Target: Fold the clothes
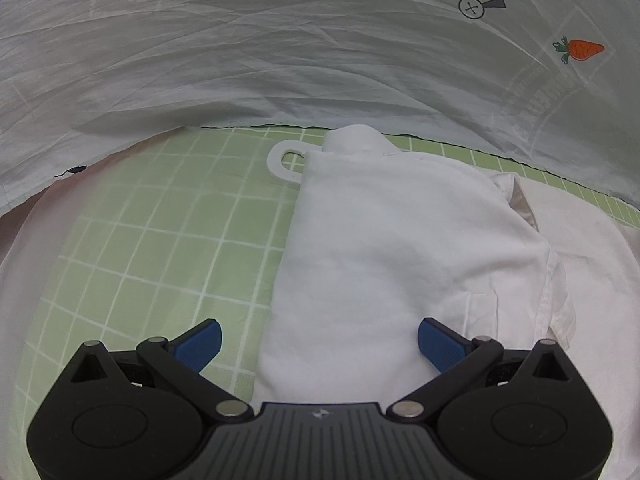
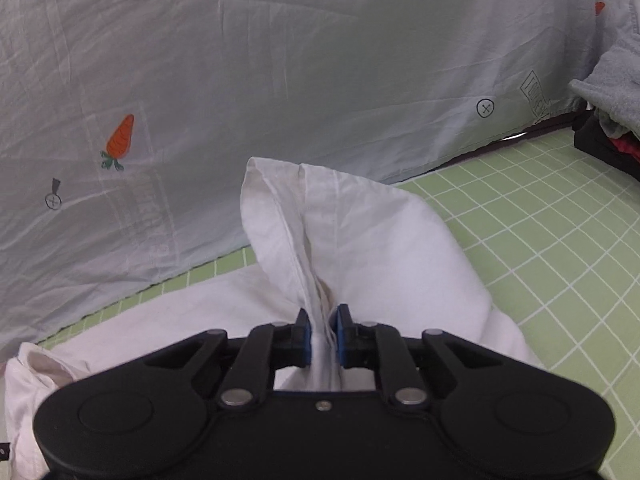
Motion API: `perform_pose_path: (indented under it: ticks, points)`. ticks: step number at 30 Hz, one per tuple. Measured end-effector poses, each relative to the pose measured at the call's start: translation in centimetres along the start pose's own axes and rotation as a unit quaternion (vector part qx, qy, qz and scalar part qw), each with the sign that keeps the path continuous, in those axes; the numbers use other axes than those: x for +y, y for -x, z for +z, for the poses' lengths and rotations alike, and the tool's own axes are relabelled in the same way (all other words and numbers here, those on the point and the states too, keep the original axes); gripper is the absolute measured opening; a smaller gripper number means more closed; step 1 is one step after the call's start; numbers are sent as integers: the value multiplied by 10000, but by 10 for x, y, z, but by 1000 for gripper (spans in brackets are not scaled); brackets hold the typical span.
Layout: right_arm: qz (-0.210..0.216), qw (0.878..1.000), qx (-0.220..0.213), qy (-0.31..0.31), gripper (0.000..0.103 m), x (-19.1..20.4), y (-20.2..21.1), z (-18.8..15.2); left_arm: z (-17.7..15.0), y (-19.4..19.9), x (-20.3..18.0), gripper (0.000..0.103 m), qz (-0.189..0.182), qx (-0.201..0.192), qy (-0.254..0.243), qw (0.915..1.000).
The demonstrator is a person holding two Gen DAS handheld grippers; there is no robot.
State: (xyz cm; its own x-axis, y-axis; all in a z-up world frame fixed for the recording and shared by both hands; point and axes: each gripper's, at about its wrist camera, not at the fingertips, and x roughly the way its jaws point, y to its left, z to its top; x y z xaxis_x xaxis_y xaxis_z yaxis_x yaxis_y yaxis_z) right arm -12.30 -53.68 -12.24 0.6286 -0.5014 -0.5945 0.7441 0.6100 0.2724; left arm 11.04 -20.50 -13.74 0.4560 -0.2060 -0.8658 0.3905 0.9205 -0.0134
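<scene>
right tool [image 2: 323, 330] clamped on bunched shirt [image 2: 360, 240] edge | left tool [image 1: 319, 346] wide open, empty, over shirt | soft, limp cloth; best pinched at seams

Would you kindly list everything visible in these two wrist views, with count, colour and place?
white shirt: one, white, partly folded on the mat, a gathered edge lifted.
grid mat: one, light green with white lines, under the shirt.
white hanger loop: one, white, sticking out at the shirt's far edge.
printed sheet: one, pale grey with orange carrots, draped behind the mat.
clothes pile: one heap, grey, black and red, far right of the mat.
left gripper: one, black with blue pads, open above the shirt's near end.
right gripper: one, black with blue pads, shut on the shirt's gathered edge.
</scene>
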Motion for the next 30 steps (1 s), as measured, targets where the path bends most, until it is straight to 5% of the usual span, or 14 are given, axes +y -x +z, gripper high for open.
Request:
perform_pose_path:
  ticks: [6, 8, 10, 13, 19, 21, 24, 30]
  points:
    - [928, 9955, 115, -123, 13, 21, 24, 6, -4, 4, 4, 103, 49, 40, 154, 9999]
    - [1026, 9934, 494, 146, 25, 37, 12, -7, -5, 4, 3, 103, 78, 41, 178, 9998]
    - [980, 9876, 1182, 332, 55, 49, -10, -32, -5, 5, 2, 103, 115, 46, 194, 9997]
    - [1025, 9828, 1508, 304, 51, 59, -13, -55, -6, 9, 1, 103, 179, 39, 148, 9997]
    - [-33, 9936, 742, 852, 86, 46, 11, -51, -12, 15, -3, 103, 313, 8, 72, 9995]
    - [-447, 9902, 785, 1066, 87, 34, 7, -54, -13, 16, -5, 103, 356, -7, 52, 9994]
    - [-749, 9786, 1451, 1250, 85, 16, -7, -70, -14, 18, -7, 103, 402, -27, -12, 9992]
    - [-534, 9893, 810, 1090, 93, 7, 48, -70, -21, 33, -9, 103, 382, -74, -46, 9992]
